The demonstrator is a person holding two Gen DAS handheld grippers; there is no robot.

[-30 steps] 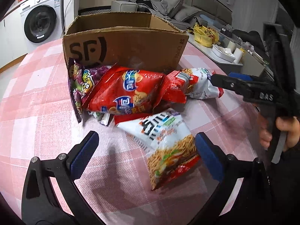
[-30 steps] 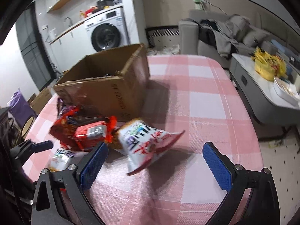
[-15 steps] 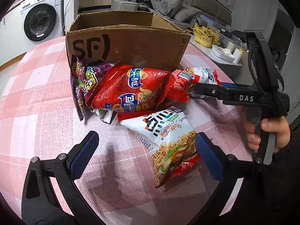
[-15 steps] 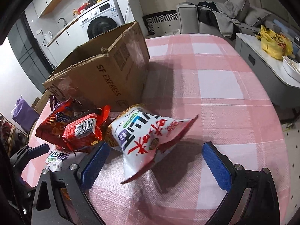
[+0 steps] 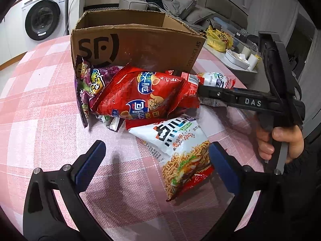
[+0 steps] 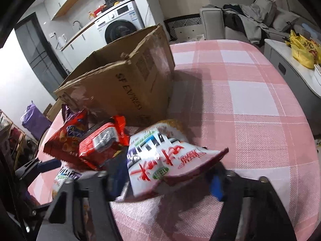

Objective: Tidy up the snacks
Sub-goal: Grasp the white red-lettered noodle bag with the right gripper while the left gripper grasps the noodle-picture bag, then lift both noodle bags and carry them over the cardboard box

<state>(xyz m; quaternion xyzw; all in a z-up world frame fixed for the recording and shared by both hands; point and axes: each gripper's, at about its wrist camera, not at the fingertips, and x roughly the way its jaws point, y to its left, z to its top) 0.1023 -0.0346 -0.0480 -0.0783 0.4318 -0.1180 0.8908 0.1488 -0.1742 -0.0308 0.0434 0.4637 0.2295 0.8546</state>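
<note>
Right gripper (image 6: 166, 178) jaws closing around the white crinkly snack packet (image 6: 160, 160) lying beside the open brown cardboard box (image 6: 124, 84); the puffy foil could slip out. Left gripper (image 5: 156, 160) idle, fingers apart.

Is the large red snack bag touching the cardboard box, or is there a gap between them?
Touching. In the left wrist view the top edge of the large red snack bag lies against the front wall of the cardboard box, with no tablecloth visible between them.
</note>
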